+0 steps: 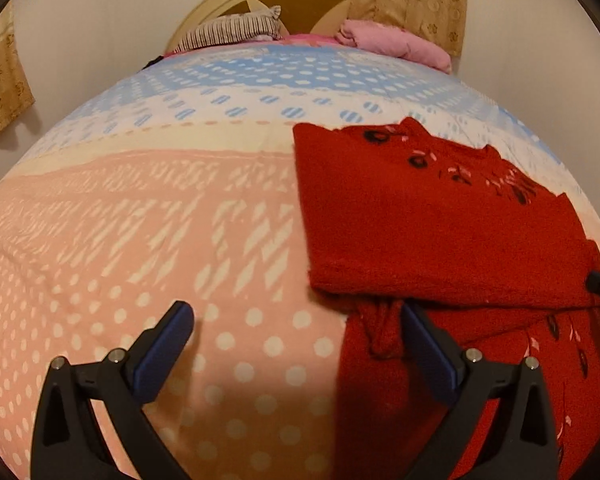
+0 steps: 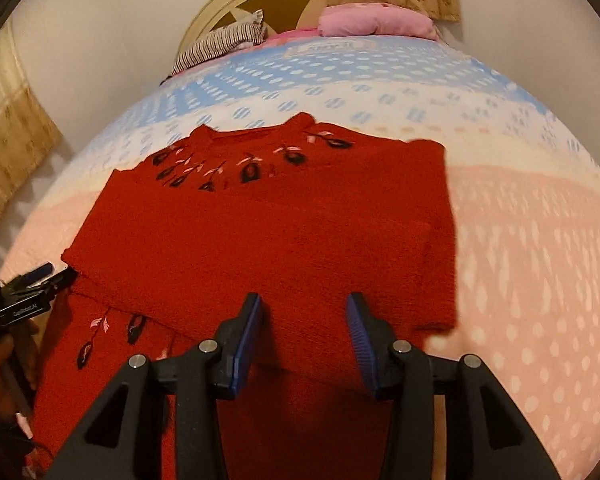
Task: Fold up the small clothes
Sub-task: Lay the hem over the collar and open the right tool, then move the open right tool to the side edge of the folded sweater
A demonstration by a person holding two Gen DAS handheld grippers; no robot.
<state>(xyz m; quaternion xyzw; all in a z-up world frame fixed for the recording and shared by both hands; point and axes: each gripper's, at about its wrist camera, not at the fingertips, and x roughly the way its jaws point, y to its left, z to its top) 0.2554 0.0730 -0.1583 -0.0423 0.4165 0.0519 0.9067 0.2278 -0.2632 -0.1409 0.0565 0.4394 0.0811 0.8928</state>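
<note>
The right tool (image 2: 304, 344), black-armed with blue ribbed pads, stands partly open directly over the near fold of a red knitted garment with black and pink embroidered flowers (image 2: 260, 232); nothing is pinched between its pads, though whether their tips brush the wool is hard to judge through the blur. The left tool (image 1: 296, 344) is spread wide and empty, its left pad over the pink dotted bedspread (image 1: 120, 240) and its right pad at the bunched near-left edge of the same red garment (image 1: 440, 220), which lies ahead and to the right of it. From the right tool, the left tool (image 2: 40, 276) shows at the far left edge of the garment, with part of the person's hand (image 2: 4, 364) below it. The garment lies flat on the bed, partly folded, a plain doubled layer across its middle and the embroidered neckline on the side away from both tools. Beyond it the bedspread turns blue and white, and at the far end sit a striped pillow (image 2: 220, 46), a pink folded cloth (image 2: 376, 22), and a cream curved headboard (image 2: 236, 4) against the wall.
</note>
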